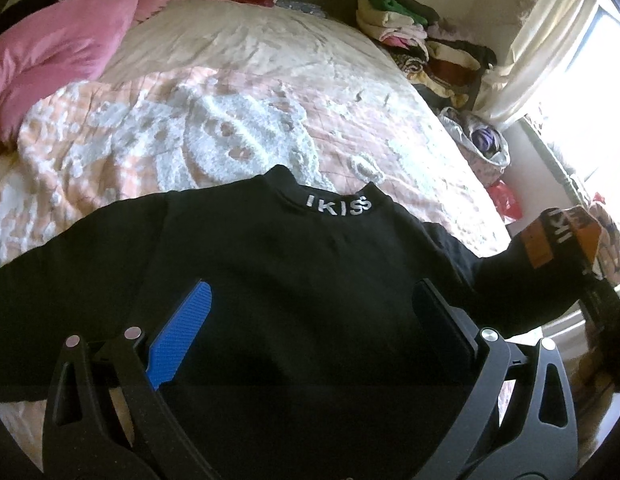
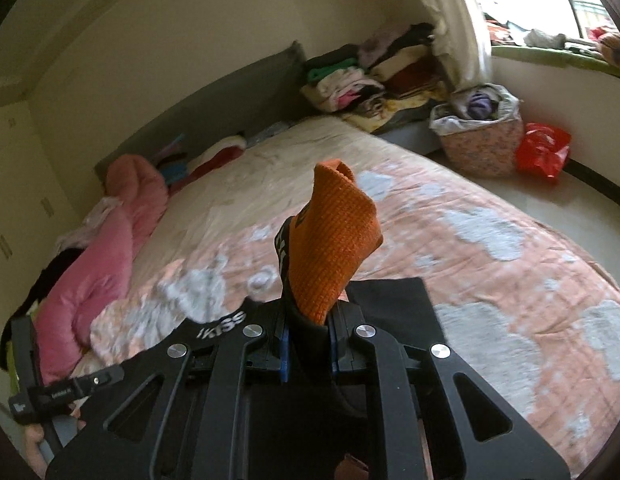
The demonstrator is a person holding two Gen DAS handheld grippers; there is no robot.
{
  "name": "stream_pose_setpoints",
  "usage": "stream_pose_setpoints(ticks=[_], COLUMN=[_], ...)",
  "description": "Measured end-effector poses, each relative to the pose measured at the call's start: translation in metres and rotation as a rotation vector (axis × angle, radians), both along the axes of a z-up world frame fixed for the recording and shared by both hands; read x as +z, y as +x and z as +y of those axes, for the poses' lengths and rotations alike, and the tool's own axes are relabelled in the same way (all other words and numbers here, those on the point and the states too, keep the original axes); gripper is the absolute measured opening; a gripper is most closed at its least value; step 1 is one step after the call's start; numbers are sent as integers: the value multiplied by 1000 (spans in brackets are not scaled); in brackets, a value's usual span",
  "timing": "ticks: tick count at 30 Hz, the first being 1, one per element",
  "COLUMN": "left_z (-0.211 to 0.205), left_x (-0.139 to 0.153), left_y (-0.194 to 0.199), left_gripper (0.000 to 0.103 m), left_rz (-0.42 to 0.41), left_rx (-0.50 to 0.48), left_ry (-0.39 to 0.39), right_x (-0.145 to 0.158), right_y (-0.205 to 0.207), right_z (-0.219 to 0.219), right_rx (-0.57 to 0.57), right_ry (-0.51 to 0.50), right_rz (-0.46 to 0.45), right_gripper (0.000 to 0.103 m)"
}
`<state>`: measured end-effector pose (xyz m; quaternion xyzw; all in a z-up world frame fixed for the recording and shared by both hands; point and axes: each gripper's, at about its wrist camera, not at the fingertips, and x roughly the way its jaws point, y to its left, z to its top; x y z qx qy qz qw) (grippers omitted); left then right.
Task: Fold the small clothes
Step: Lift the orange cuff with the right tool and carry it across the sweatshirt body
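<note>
Orange cuff point(image 2: 334, 240) pinched in right gripper point(image 2: 308, 344) fingers; left gripper point(image 1: 310, 320) fingers wide; black sweater point(image 1: 278, 264) hem hidden.

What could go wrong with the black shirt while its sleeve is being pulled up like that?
The right gripper pinches only the orange cuff, so the sleeve could slip out before it is laid across.
Lifting one sleeve may drag the black shirt crooked on the bedspread, because the left gripper is open above it and pins nothing.
The other sleeve lies spread out, so the fold could end up lopsided.
</note>
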<state>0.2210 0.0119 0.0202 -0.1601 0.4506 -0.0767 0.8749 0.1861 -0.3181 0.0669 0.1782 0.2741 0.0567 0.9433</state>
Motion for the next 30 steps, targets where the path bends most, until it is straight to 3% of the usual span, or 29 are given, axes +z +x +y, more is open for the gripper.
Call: stream_pose_setpoints(ticks=[8,14,30], left_z=[28,48,90], left_x=[-5,-12,-29], left_y=[-3,-6,-16], left_gripper=[94,94,94], left_rz=[11,16,44], left_rx=[46,104,141], left_ry=[-25,31,-133], right_x=[-10,-22,-58], right_y=[13,20,34], right_z=[55,94,169], right_rx=[98,157,302], right_ry=[-29,-61,-76], right_rz=[27,47,124], right_gripper=[13,13,15])
